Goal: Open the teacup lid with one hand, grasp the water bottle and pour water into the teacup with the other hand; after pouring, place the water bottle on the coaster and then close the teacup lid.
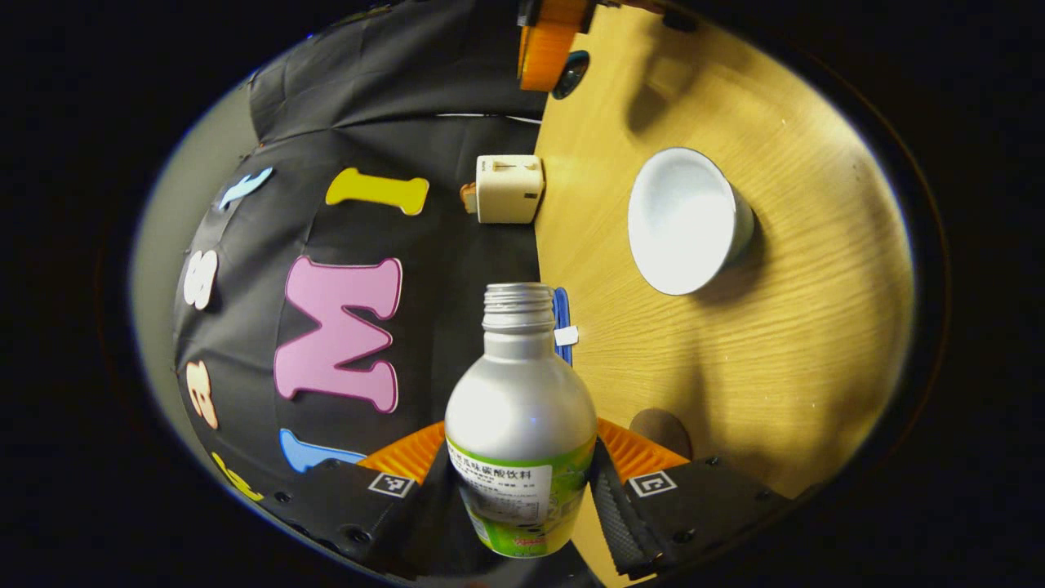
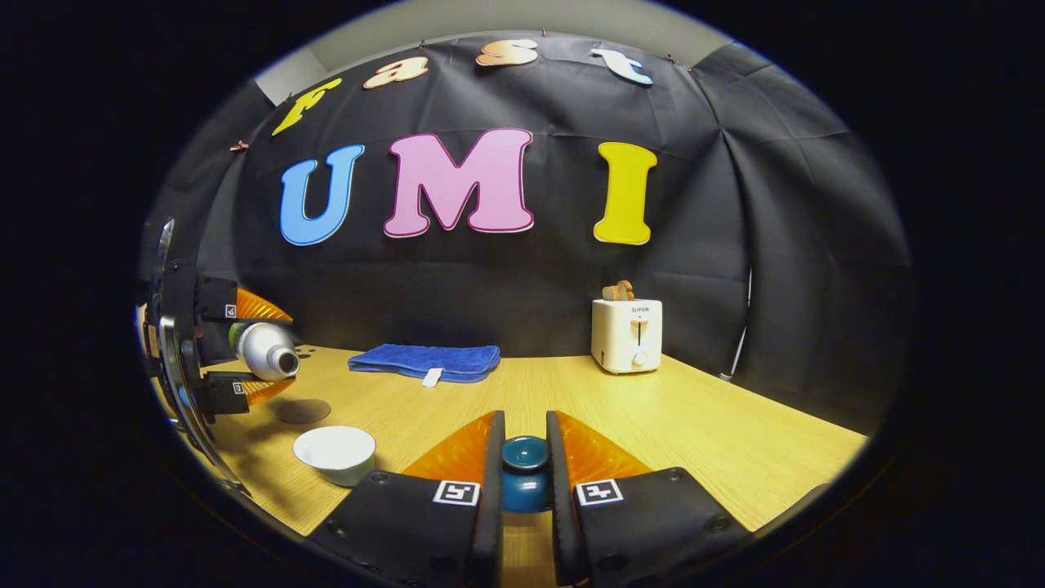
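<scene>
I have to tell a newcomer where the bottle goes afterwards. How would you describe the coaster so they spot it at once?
Start at the wooden table, then the open white teacup near its left end. Just behind the cup, towards the blue towel, lies the coaster: a thin, dark brown disc flat on the wood, the only round flat thing there.

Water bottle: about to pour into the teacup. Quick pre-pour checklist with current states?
1. Left tool shut on the water bottle: ok.
2. Bottle cap off, threaded neck bare: ok.
3. Teacup uncovered, interior exposed: ok.
4. Teacup lid clamped in the right tool, away from the cup: ok.
5. Bottle mouth over the teacup: not ok; in the right gripper view the bottle lies roughly level, up and to the side of the cup.
6. Coaster free for the bottle: ok.
</scene>
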